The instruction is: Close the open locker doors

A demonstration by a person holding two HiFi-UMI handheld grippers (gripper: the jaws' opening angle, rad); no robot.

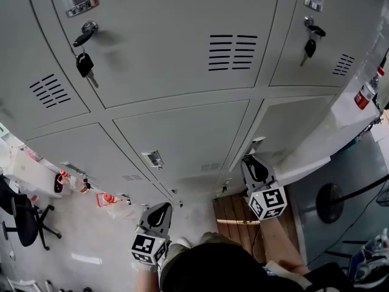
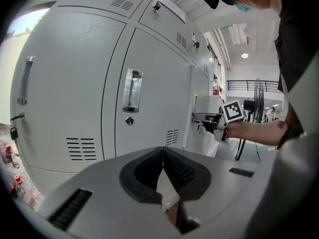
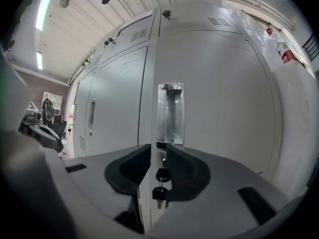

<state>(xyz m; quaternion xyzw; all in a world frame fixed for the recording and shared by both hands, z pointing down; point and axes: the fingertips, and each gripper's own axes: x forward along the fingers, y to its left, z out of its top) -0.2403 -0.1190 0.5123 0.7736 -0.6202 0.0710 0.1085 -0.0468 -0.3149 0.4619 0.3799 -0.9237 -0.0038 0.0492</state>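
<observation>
Locker door, lower row, far right of the bank: stands just proud of its neighbours in the left gripper view, so I judge it nearly home but not latched. Recessed handle is near its free edge, with the key in the lock below it and a second key hanging from that.

Right gripper is up against that free edge, nose toward the door face. Its jaws are a little apart, with the lock and key showing in the gap. No pad visibly presses on anything.

Left gripper hangs low and well apart from the lockers, jaws together, nothing in them.

The middle lower door and the upper doors look flush. Their keys are in the locks.

Step in hand, as I read it: seat this last door.
- Push square on the bare metal beside the lock, not on the key, which could bend or turn
- Keep the push at the free edge, far from the hinge, where least effort is needed
- Press steadily until the edge lies level with the frame; a shove may bounce it back
- Left gripper is free to steady if needed
</observation>
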